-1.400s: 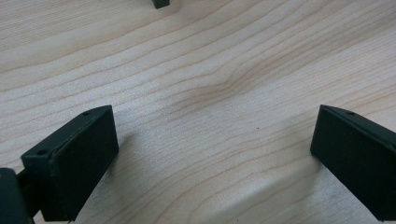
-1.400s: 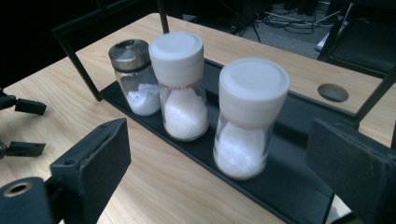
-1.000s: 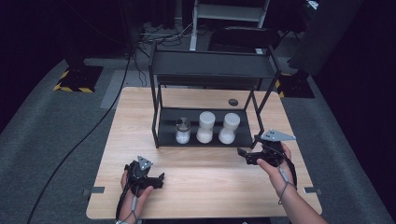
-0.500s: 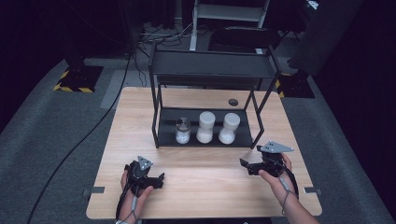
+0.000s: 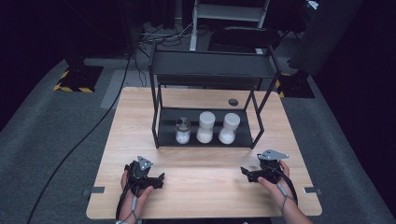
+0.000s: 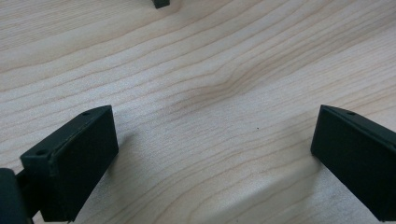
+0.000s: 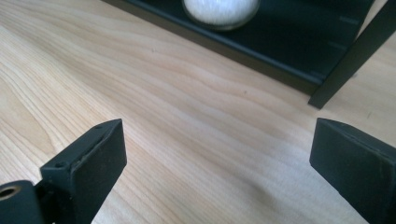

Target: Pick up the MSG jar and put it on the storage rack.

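While both hand-held grippers sit low on the table (image 5: 210,186) with jaws wide apart and empty, the three jars stay on the bottom tray of the black rack (image 5: 205,140) at frame centre. The right hand-held gripper (image 5: 252,173), at lower right, is nearer: the rightmost white jar (image 5: 228,128) stands up and left of it, upright, long axis vertical. Its own view catches that jar's base (image 7: 220,10) at top centre. The left hand-held gripper (image 5: 156,179), at lower left, lies below the glass jar (image 5: 182,130), a bit farther off.

Black rack (image 5: 212,70), 3 white jars (image 5: 205,127), pale wood-grain table (image 5: 201,196).
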The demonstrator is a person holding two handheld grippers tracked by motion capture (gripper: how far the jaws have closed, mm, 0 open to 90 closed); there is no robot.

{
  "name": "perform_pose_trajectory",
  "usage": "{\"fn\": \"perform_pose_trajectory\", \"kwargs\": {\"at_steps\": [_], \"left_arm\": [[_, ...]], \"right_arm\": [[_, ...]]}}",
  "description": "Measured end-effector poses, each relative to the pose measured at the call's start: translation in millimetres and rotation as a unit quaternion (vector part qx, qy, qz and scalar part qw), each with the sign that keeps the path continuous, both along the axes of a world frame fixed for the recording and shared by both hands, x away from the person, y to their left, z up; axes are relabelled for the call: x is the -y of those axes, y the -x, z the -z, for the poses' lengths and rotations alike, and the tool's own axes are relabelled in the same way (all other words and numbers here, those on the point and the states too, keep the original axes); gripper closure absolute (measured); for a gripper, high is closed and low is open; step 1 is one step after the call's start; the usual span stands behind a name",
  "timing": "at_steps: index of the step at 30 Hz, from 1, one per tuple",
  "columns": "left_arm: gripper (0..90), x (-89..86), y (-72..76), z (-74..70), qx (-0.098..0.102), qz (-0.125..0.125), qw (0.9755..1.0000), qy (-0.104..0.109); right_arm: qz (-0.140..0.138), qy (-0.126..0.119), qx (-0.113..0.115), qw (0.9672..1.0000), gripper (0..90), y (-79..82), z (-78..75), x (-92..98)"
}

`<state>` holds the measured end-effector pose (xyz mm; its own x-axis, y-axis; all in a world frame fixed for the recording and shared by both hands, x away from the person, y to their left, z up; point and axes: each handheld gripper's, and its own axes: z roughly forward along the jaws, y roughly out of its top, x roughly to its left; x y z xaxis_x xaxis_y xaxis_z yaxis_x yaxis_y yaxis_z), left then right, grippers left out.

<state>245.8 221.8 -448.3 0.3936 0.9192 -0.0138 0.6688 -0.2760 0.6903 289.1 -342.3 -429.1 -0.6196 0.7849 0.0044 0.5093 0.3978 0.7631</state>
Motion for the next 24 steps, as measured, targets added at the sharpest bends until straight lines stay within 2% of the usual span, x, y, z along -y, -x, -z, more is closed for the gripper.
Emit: {"fn": "perform_pose_trajectory", "kwargs": {"at_steps": [7, 10, 12, 13, 24], "left_arm": [[0.1, 0.0, 0.0, 0.0, 0.000, 0.000, 1.0000, 0.000], [0.1, 0.0, 0.0, 0.0, 0.000, 0.000, 1.0000, 0.000], [0.1, 0.0, 0.0, 0.0, 0.000, 0.000, 1.0000, 0.000], [0.1, 0.0, 0.0, 0.1, 0.000, 0.000, 1.0000, 0.000], [0.1, 0.0, -0.1, -0.1, 0.000, 0.000, 1.0000, 0.000]], "right_arm": [[0.012, 0.007, -0.011, 0.9998, 3.8, 3.1, 10.7, -1.7], [0.012, 0.010, -0.026, 0.9996, 3.8, 1.2, 12.5, -1.6], [0.014, 0.023, -0.033, 0.9991, 3.6, 0.3, 14.0, -5.1], [0.013, 0.032, -0.024, 0.9991, 0.0, 3.1, 17.3, -7.8], [0.016, 0.026, -0.023, 0.9993, 0.0, 4.4, 19.4, -6.9]]}}
